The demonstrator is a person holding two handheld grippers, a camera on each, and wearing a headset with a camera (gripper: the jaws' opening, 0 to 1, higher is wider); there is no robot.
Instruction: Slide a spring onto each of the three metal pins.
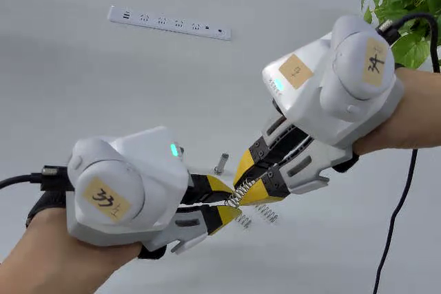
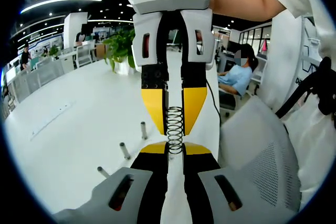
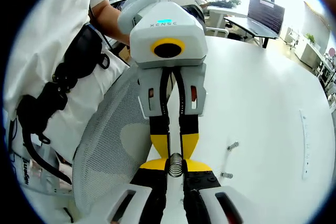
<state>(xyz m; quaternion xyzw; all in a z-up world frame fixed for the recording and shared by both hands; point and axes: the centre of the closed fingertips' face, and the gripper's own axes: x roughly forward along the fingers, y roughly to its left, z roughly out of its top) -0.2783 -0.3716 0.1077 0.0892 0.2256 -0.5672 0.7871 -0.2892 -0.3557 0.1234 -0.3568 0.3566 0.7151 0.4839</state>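
0 of 3 done, by my read. The spring (image 2: 175,124) is in the air between the two grippers, not on a pin.

- Right gripper (image 2: 175,132) comes in from the top of the left gripper view. Its yellow jaws pinch the spring by its sides.
- Left gripper (image 2: 175,148) has its jaws drawn in on the spring's lower end. That looks like a pinch too, so both have it. Reads as a handover or regrip.
- Two spare springs (image 1: 242,220) lie on the table (image 1: 103,101), lower centre of the head view, just under the jaw tips.

Left to do: all three springs onto pins.

What each view adds:
- Left gripper view: three pins (image 2: 124,150) in a row left of centre, standing, all bare.
- Head view: one pin (image 1: 220,163) standing just above the jaws, with the grippers covering the table beside it. Also a power strip (image 1: 169,23) upper left and a plant (image 1: 406,5) upper right.
- Right gripper view: the spring end-on at its own tips, and two pins right of centre.
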